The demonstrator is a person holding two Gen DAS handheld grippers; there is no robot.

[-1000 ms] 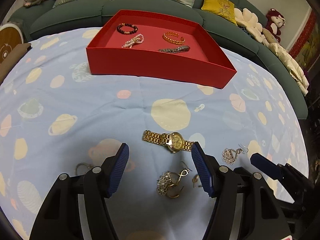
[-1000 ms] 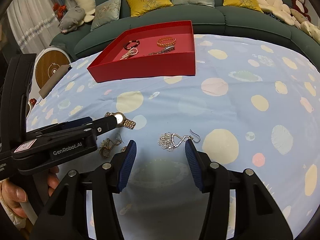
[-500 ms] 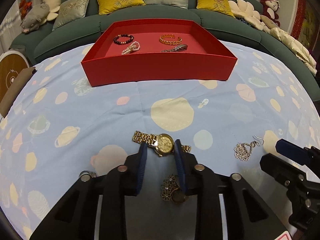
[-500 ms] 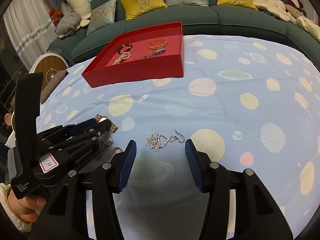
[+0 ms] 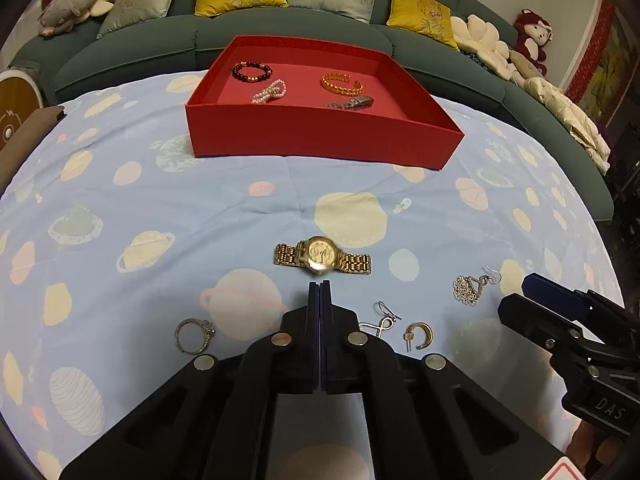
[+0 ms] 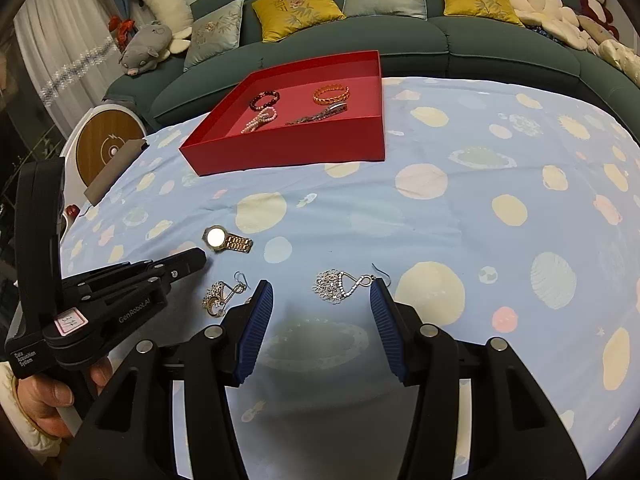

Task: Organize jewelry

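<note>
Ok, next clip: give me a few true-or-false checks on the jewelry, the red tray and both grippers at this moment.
1. The shallow red cardboard tray holds four pieces. True.
2. The gold metal-link wristwatch lies in the tray. False: it lies on the blue planet-print cloth.
3. The left gripper is shut on the watch. False: its jaws meet with nothing visible between them, short of the watch.
4. The right gripper is open, the silver filigree drop earring lying ahead between its fingers. True.
5. A silver ring lies on the cloth. True.
</note>
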